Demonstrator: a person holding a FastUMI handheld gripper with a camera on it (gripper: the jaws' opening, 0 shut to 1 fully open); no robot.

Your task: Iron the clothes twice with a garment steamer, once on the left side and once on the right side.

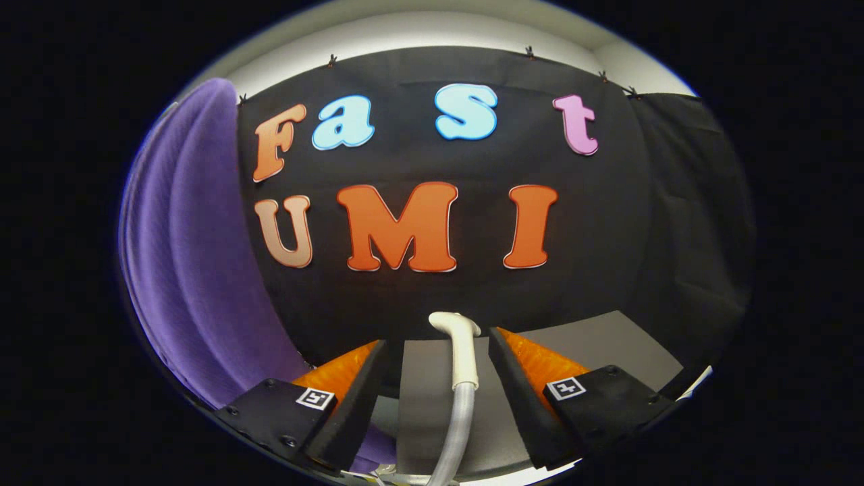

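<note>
The purple garment (196, 270) is the largest item present. It hangs in long vertical folds off to the left of the fingers, against the black booth wall (648, 223). Hanging suits steaming: the cloth falls free and can be swept top to bottom.

Below the wall lies the grey bench (594, 344), beyond and to the right of the fingers. Nothing visibly rests on the part that shows.

The hand-held gripper (437, 351) points at the wall, not at the garment. Its fingers are spread, with a clear gap on either side of what runs between them.

In that gap runs the steamer hose (457, 412), pale grey and ribbed, rising to a cream curved neck (462, 337) that bends over ahead of the fingertips. Neither finger appears to press on it. How the steamer is carried cannot be told; the hose seems to pass under the gripper and out of sight. The steaming head itself is not identifiable.

Judgement: no stroke is under way, as the neck is well apart from the cloth. The next move calls for swinging left to bring the steamer onto the garment. Risk: with the fingers apart, the hose may shift sideways during the swing.
</note>
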